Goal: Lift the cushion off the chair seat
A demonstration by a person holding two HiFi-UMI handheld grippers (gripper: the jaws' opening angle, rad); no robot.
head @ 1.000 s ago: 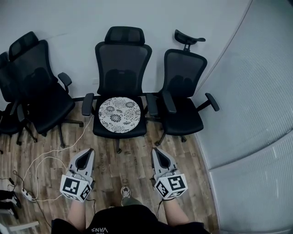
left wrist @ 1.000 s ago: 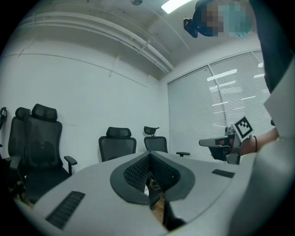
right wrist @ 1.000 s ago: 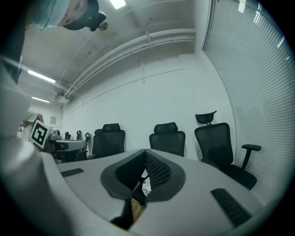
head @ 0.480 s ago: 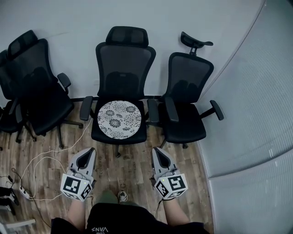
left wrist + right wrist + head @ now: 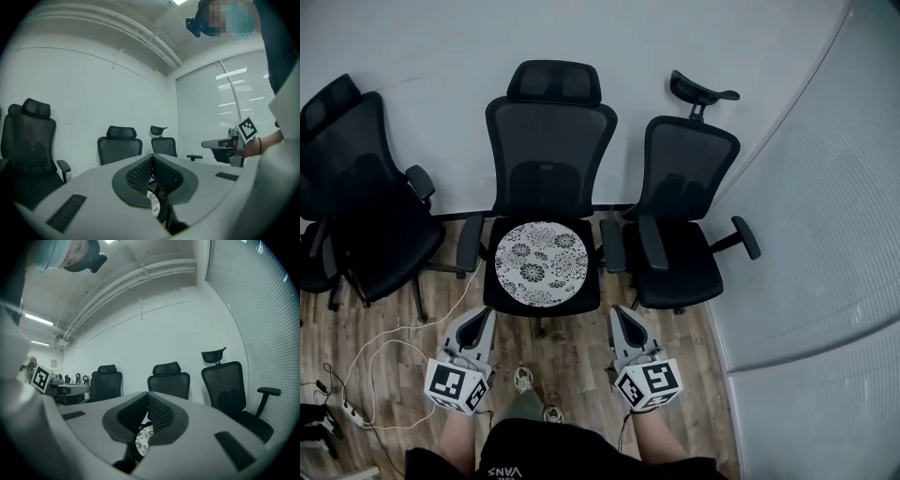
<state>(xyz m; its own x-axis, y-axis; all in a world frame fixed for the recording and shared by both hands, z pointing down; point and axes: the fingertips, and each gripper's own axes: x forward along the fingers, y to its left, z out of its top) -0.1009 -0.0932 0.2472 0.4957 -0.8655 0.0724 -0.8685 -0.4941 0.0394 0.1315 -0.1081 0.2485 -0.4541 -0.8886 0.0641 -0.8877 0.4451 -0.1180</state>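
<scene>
Right now the round floral cushion lies flat on the seat of the middle office chair, between its two armrests, untouched. Both grippers sit on the near side of the seat, well apart from the cushion, one to each side of it.

Risks, as I judge them:
- The cushion looks thin and flush with the seat, so a low pass could pinch seat fabric with it, or just shove it toward the backrest.
- The armrests flank the cushion closely. A side approach could knock them.
- The chair is on casters, so a push from closed tips could roll it toward the far wall.
- A grab on one edge only would probably let the cushion droop and slip.
- A white cable loops on the floor at near left, close to the person's shoe, so a step forward could snag it.

Jaws:
- The left gripper is clenched, pads together, nothing between them.
- The right gripper is the same, fully closed and empty.
- In each gripper view only a sliver of cushion pattern shows below the closed tips, far off.
- Both would need to open before any grasp.
</scene>
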